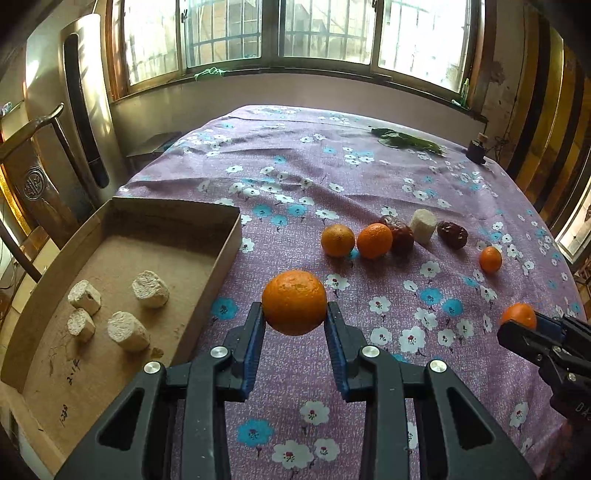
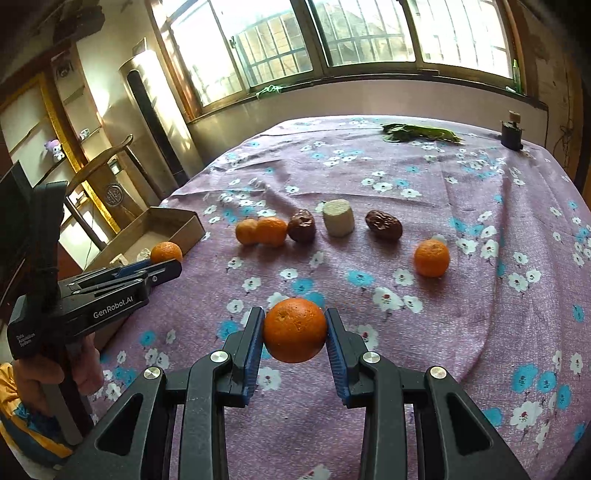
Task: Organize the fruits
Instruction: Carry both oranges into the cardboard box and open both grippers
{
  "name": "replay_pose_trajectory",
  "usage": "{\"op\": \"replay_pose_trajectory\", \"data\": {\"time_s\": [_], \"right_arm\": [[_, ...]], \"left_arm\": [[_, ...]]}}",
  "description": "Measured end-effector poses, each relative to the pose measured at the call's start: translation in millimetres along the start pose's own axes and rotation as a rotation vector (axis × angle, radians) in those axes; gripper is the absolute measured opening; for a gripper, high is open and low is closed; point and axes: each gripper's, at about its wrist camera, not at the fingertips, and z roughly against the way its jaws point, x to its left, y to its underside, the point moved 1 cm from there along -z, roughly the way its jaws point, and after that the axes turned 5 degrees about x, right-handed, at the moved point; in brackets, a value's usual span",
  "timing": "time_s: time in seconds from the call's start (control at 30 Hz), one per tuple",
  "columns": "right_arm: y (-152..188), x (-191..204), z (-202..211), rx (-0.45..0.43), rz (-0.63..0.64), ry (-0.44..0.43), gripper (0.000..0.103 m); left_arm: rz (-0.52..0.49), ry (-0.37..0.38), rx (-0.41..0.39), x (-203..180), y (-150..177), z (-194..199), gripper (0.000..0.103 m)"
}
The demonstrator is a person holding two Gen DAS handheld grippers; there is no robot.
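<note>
Room with barred windows [image 1: 280, 33] behind; tabletop [image 1: 332, 166] covered by purple floral cloth. Landmark: cardboard box [image 1: 155, 218], open-topped, at the tabletop's left edge. Inside the box: four pale cylindrical chunks [image 1: 150, 289] lying on its floor. Left tongs [image 1: 294, 314] just right of the box's near right wall, raised above the cloth, closed partway onto a large orange [image 1: 294, 302] gripped between the blue pads. Right tongs [image 2: 295, 332] well to the right of the box, likewise clamped around a second orange [image 2: 294, 329], held clear of the cloth. Well right of the box, mid-tabletop, a loose row: two oranges [image 1: 354, 240] touching each other, a dark red date [image 1: 400, 232] against the second orange, one pale chunk [image 1: 421, 226] upright, another date [image 1: 452, 233] just beyond it. One small orange [image 1: 490, 259] sits apart, further right of the row and nearer the camera. Far from the box, at the tabletop's back edge: green leaves [image 1: 406, 139] and a small dark bottle [image 1: 476, 149] with a cork stopper, upright.
</note>
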Motion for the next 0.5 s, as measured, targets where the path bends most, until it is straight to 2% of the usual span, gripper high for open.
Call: {"op": "replay_pose_trajectory", "data": {"time_s": [0.5], "right_arm": [[-1.9, 78.7, -15.6, 0.038, 0.133, -0.065, 0.036]], "left_arm": [[0.05, -0.064, -0.051, 49.1, 16.7, 35.0, 0.032]]}}
